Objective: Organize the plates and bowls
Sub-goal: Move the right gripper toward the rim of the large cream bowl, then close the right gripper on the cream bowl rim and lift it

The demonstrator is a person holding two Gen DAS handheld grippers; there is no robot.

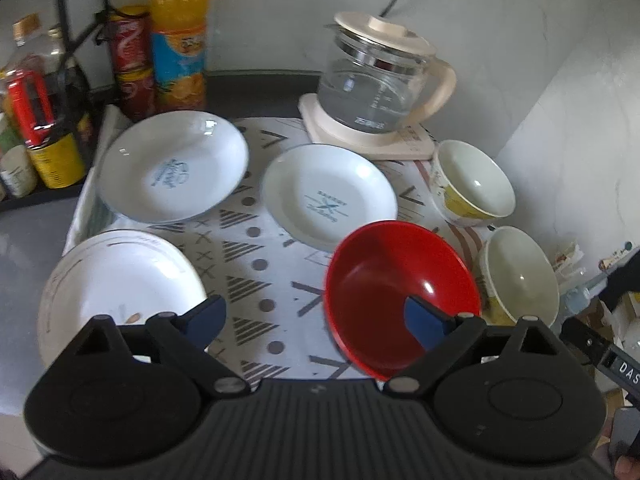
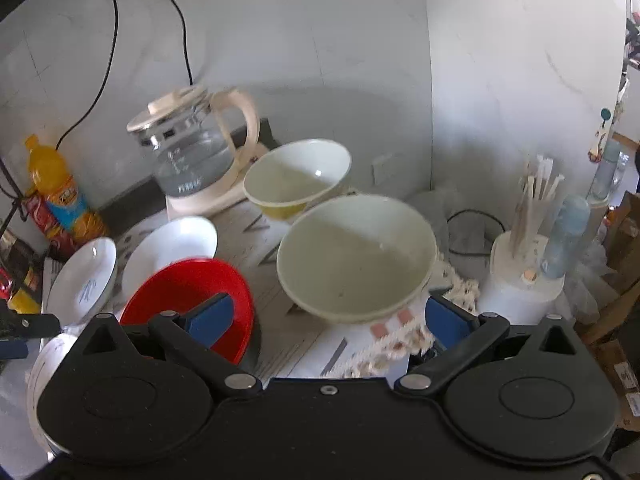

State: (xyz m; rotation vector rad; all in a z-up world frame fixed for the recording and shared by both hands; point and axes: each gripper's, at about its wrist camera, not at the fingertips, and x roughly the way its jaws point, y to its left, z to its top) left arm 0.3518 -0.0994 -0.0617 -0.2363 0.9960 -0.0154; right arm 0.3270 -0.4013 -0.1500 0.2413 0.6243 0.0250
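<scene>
Glossy round red bowl (image 1: 400, 296), smooth white plates (image 1: 172, 168), patterned cloth (image 1: 256, 248)

Both wrist views look down and forward from close above the patterned mat (image 1: 256, 264). They share the red bowl (image 1: 400, 292), at 3 o'clock in the left view, 9 o'clock in the right, and the kettle (image 2: 192, 160) at 12 and 11.

Left claw (image 1: 316, 320), right claw (image 2: 328, 316) agape

Ahead of the claws: three white plates (image 1: 173, 166) (image 1: 330, 196) (image 1: 120, 280), one red bowl (image 1: 400, 292), two cream bowls (image 1: 474, 182) (image 1: 520, 276), one kettle (image 1: 380, 80).
</scene>
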